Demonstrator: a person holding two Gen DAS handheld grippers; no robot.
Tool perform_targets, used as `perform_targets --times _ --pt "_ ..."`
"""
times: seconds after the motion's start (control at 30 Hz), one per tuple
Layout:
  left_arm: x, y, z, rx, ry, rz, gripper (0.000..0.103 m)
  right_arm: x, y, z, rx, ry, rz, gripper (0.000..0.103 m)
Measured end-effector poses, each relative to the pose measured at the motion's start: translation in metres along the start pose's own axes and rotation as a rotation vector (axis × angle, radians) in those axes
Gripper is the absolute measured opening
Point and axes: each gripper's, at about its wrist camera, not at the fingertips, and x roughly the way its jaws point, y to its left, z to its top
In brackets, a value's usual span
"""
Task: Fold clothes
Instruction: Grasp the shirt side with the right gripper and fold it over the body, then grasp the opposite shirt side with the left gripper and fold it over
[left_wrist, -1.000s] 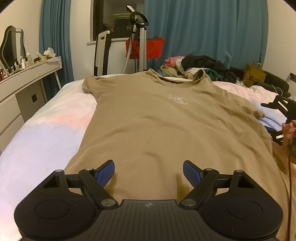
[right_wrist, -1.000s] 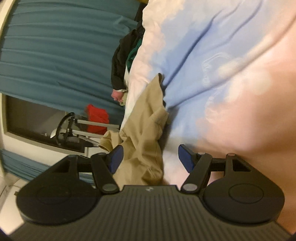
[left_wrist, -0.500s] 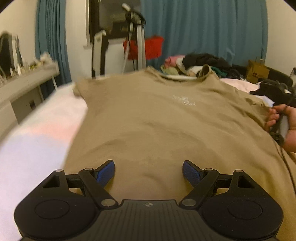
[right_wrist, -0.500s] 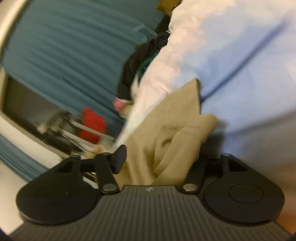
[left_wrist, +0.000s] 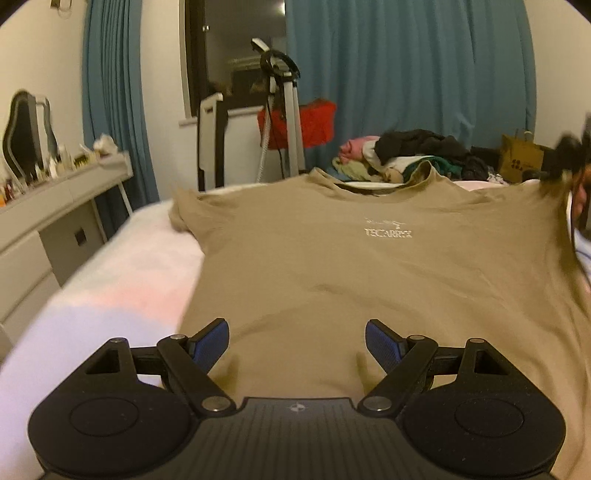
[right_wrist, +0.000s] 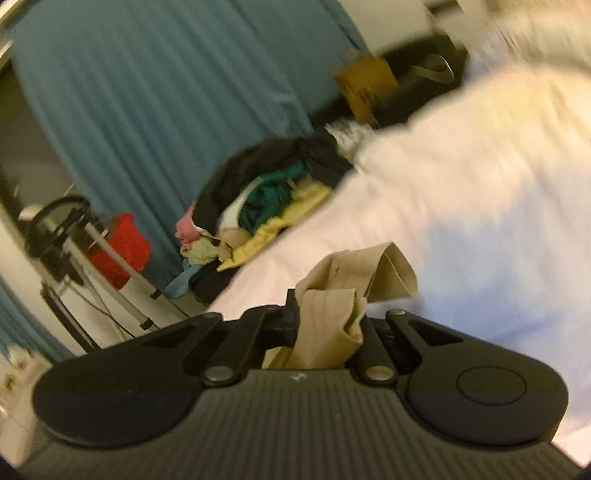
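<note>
Right gripper clamped on a sleeve of the tan T-shirt; left gripper wide open over the hem.

In the right wrist view the right gripper (right_wrist: 327, 319) has its jaws pinched tight on a bunched fold of the tan T-shirt (right_wrist: 332, 321), low in the middle of the frame, the cloth sticking up and out beyond the fingers against the pale bedcover (right_wrist: 461, 206). In the left wrist view the left gripper (left_wrist: 297, 341) holds its blue pads (left_wrist: 210, 341) far apart, hovering over the shirt's lower edge with nothing gripped. The shirt (left_wrist: 351, 266) lies spread face up across the bed, filling mid-frame; its right side is pulled up towards the blurred right gripper at the right edge. White chest print reads roughly "TECARRYX" (left_wrist: 388, 233), under a small logo. A clothes pile (left_wrist: 406, 155) sits beyond the collar.
</note>
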Motion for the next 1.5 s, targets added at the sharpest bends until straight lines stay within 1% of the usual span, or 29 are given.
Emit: perform_targets --times 0.1,0.17,0.23,0.27,0.33,0.37,0.4,0.43,0.47,0.53,0.6,0.67,0.7,0.73,0.77,0.8,0.83,0.87,0.9,1.0,1.07,1.17,1.2,1.27,1.4,1.5 --pt "-0.006 0.014 0.004 -0.045 -0.005 0.012 0.083 -0.023 0.051 0.001 -0.162 -0.074 -0.004 0.008" --pt "-0.007 0.028 0.006 -0.095 0.001 0.018 0.083 -0.034 0.085 -0.009 -0.266 -0.110 -0.012 0.008" --pt "-0.008 0.043 0.008 -0.135 -0.001 0.031 0.083 -0.038 0.122 -0.026 -0.396 -0.143 -0.022 0.008" --pt "-0.008 0.051 0.009 -0.151 -0.007 0.037 0.083 -0.039 0.142 -0.042 -0.475 -0.150 -0.016 0.008" --pt "-0.009 0.066 0.007 -0.175 -0.027 0.063 0.084 -0.036 0.175 -0.075 -0.583 -0.122 0.007 0.008" --pt "-0.008 0.073 0.005 -0.181 -0.035 0.083 0.084 -0.033 0.189 -0.094 -0.633 -0.095 0.019 0.008" --pt "-0.005 0.080 0.003 -0.182 -0.025 0.103 0.084 -0.030 0.203 -0.114 -0.682 -0.067 0.031 0.008" --pt "-0.002 0.087 0.003 -0.193 -0.007 0.113 0.084 -0.023 0.217 -0.140 -0.762 -0.050 0.038 0.008" --pt "0.002 0.093 0.002 -0.208 0.011 0.118 0.084 -0.021 0.228 -0.160 -0.832 -0.040 0.050 0.008" --pt "0.003 0.100 0.000 -0.230 0.018 0.119 0.084 -0.018 0.251 -0.202 -0.972 -0.022 0.076 0.008" --pt "0.003 0.102 -0.002 -0.235 0.018 0.120 0.084 -0.009 0.261 -0.228 -1.019 0.025 0.095 0.009" --pt "0.003 0.100 -0.004 -0.215 0.012 0.121 0.084 0.003 0.264 -0.238 -1.027 0.082 0.097 0.012" --pt "0.004 0.098 -0.005 -0.206 0.012 0.121 0.084 0.007 0.263 -0.238 -1.017 0.130 0.132 0.014" --pt "0.006 0.096 -0.005 -0.204 0.014 0.115 0.084 0.009 0.262 -0.236 -0.999 0.178 0.185 0.025" --pt "0.008 0.096 -0.004 -0.205 0.016 0.108 0.084 0.009 0.259 -0.231 -0.966 0.219 0.234 0.050" --pt "0.010 0.095 -0.003 -0.205 0.018 0.100 0.084 0.004 0.254 -0.225 -0.925 0.223 0.247 0.064" --pt "0.010 0.094 -0.003 -0.202 0.008 0.092 0.084 -0.005 0.248 -0.216 -0.863 0.220 0.274 0.083" --pt "0.011 0.093 -0.003 -0.190 -0.006 0.094 0.084 -0.019 0.242 -0.206 -0.799 0.229 0.324 0.086" --pt "0.013 0.091 -0.003 -0.175 -0.007 0.102 0.084 -0.033 0.236 -0.195 -0.735 0.237 0.373 0.086" --pt "0.011 0.086 -0.001 -0.158 -0.009 0.112 0.084 -0.086 0.221 -0.169 -0.635 0.224 0.428 0.086" --pt "0.005 0.084 0.000 -0.160 -0.019 0.107 0.084 -0.129 0.205 -0.154 -0.641 0.190 0.446 0.086" --pt "-0.009 0.078 0.002 -0.124 -0.047 0.118 0.084 -0.198 0.182 -0.144 -0.654 0.136 0.461 0.086" --pt "-0.015 0.076 0.003 -0.113 -0.058 0.124 0.084 -0.216 0.172 -0.140 -0.641 0.126 0.467 0.086" --pt "-0.029 0.075 0.004 -0.121 -0.051 0.110 0.084 -0.254 0.149 -0.134 -0.619 0.108 0.475 0.086" --pt "-0.069 0.076 0.003 -0.171 -0.061 0.074 0.084 -0.310 0.098 -0.130 -0.555 0.074 0.458 0.086" --pt "-0.097 0.073 0.004 -0.182 -0.070 0.037 0.084 -0.338 0.065 -0.133 -0.498 0.073 0.433 0.086"
